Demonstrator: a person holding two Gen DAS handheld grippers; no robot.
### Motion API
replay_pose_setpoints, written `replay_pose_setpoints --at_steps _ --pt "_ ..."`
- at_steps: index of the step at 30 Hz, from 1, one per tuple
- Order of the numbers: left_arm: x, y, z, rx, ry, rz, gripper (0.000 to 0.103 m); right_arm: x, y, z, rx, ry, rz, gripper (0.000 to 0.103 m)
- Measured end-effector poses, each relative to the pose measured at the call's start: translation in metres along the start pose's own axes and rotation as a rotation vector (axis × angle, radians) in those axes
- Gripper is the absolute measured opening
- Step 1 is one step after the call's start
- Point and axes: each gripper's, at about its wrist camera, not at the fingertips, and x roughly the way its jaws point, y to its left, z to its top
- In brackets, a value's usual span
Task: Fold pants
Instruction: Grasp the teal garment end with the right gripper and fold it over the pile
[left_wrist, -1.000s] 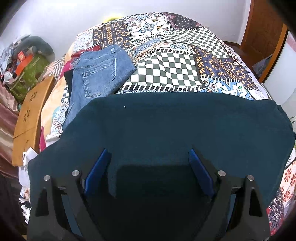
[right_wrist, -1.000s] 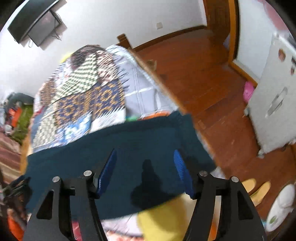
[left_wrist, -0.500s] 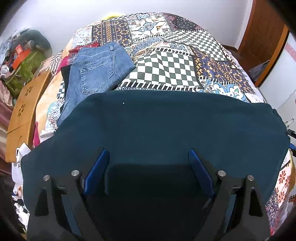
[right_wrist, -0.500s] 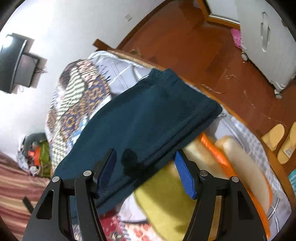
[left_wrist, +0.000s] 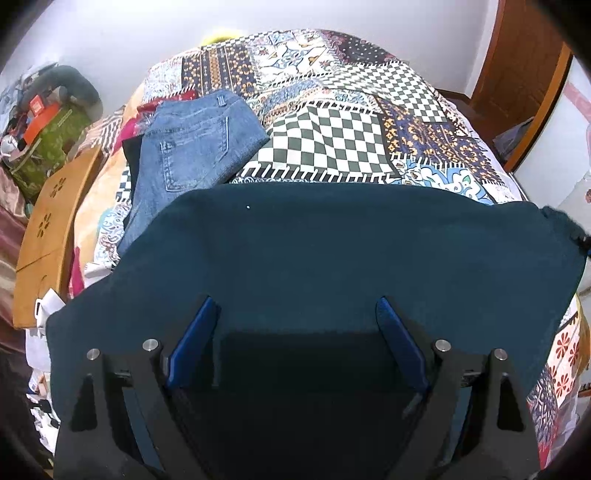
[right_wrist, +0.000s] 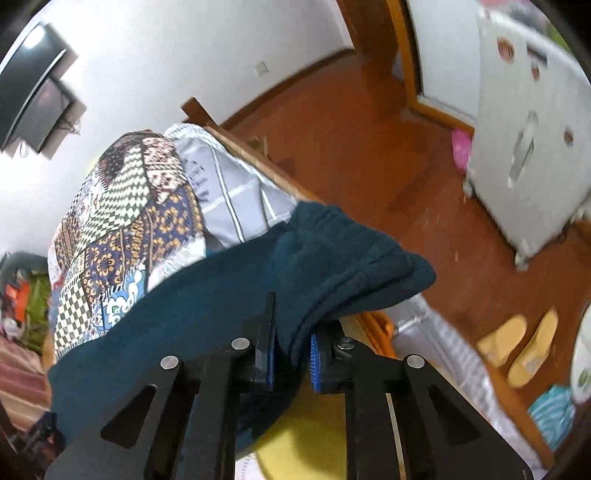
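Between closing jaws, teal pants (right_wrist: 332, 266)

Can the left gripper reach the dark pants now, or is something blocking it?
Probably yes. The left gripper is open right over the pants, with nothing lying between its fingers and the cloth.

Folded blue jeans (left_wrist: 192, 140) lying on the patchwork bedspread (left_wrist: 332, 122) toward its left side. Wooden board (left_wrist: 51, 221) with flower cutouts leaning beside the bed. Wall-mounted television (right_wrist: 33, 92) up left. White cabinet (right_wrist: 532, 147) standing on the red-brown wooden floor (right_wrist: 369, 147), yellow slippers (right_wrist: 517, 347) near it, pink item (right_wrist: 461, 147) by the doorway.
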Motion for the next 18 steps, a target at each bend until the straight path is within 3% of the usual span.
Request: replay_pose_setpoints --at_steps 6,12,18 --pt "-0.028 0.003 -0.01 0.024 -0.053 0.006 0.089 -0.045 0.044 0.015 -0.101 -0.124 0.073 0.012" --pt "-0.06 0.013 -0.016 0.022 -0.118 -0.015 0.089 -0.083 0.104 0.015 -0.204 -0.186 0.195 0.011" --pt "-0.086 0.025 -0.023 0.009 -0.177 -0.037 0.089 -0.108 0.176 -0.004 -0.339 -0.212 0.322 0.011"
